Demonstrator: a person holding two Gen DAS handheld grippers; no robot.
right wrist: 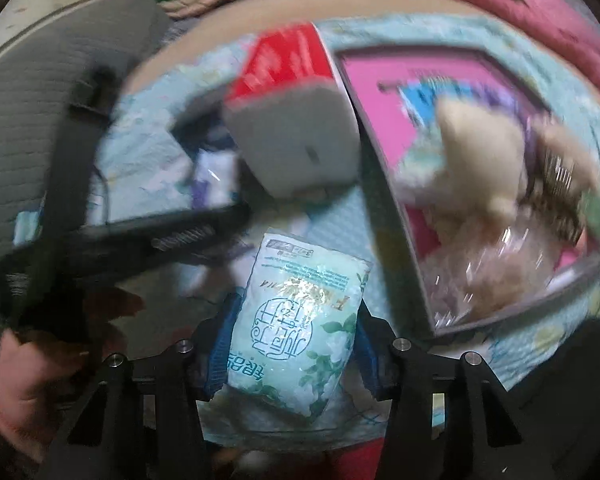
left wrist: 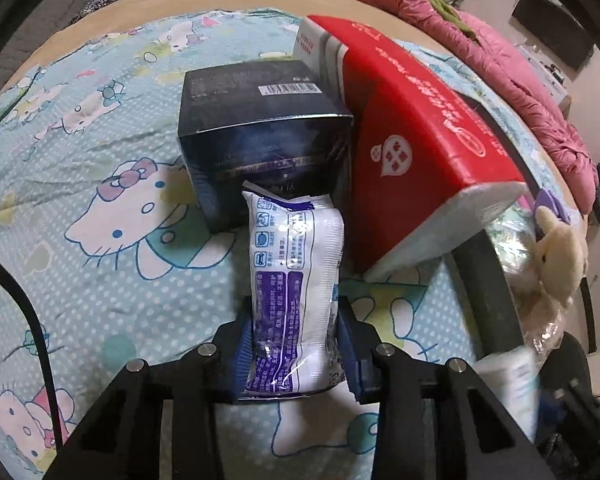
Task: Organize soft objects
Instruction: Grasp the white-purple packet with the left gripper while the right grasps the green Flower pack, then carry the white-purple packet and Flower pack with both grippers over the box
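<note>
**Both grippers loaded over the bed**

Left gripper (left wrist: 296,344): jaws clenched on a white-and-purple tissue pack (left wrist: 296,276), its tip against the dark box (left wrist: 260,128). Right gripper (right wrist: 292,344): jaws grasping a pale green tissue pack (right wrist: 296,320) above the bed sheet (left wrist: 100,160); view blurred.

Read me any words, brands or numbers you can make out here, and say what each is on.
Green pack: large Chinese characters, seen upside down, too blurred to quote.
White pack: purple small print and icons, too small.
Dark box: barcode only, digits unreadable.
Red pack: white script and heart logo, illegible.
</note>
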